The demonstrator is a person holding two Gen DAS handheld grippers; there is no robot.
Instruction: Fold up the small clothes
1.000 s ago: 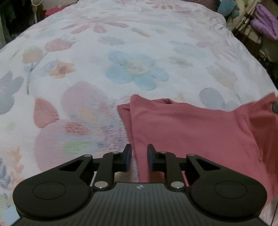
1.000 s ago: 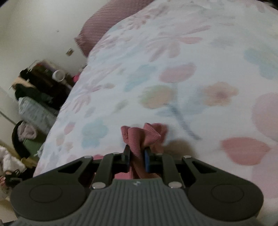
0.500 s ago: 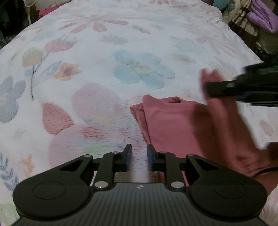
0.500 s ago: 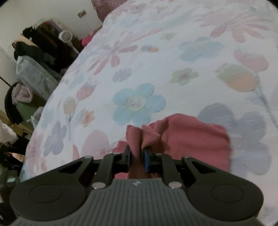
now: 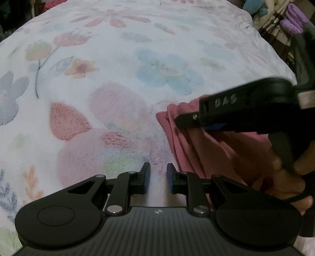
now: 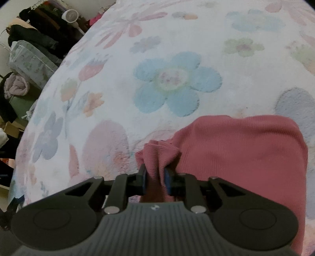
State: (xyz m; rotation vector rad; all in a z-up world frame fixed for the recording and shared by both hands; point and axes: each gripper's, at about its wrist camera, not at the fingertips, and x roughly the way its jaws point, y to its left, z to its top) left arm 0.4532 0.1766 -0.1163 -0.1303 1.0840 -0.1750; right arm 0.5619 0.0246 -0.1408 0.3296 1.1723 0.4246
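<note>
We are working over a bed (image 5: pixel 110 59) covered in a white fleece blanket printed with pastel flowers. Off its far left edge, in the right wrist view, dark clothes (image 6: pixel 37 37), a small white fan (image 6: pixel 70 15) and a pale bundle (image 6: pixel 15 84) are crowding the floor; off the far right corner, in the left wrist view, purple cloth (image 5: pixel 293 19) is hanging. Nothing on the blanket is blocking our reach.

The pink ribbed garment (image 6: pixel 242 149) is lying flat near the bed's near edge, towards its right side, with one edge doubled over.

Our right tool (image 6: pixel 155 177) is reaching down over the garment's left end, and its jaws are opening, with a bunched fold of the pink cloth still sitting between the blue pads. A hand (image 5: pixel 287 177) is gripping its handle.

Our left tool (image 5: pixel 158 178) is hovering just left of the garment's ribbed edge, released, jaws slightly apart with only blanket showing between them.
</note>
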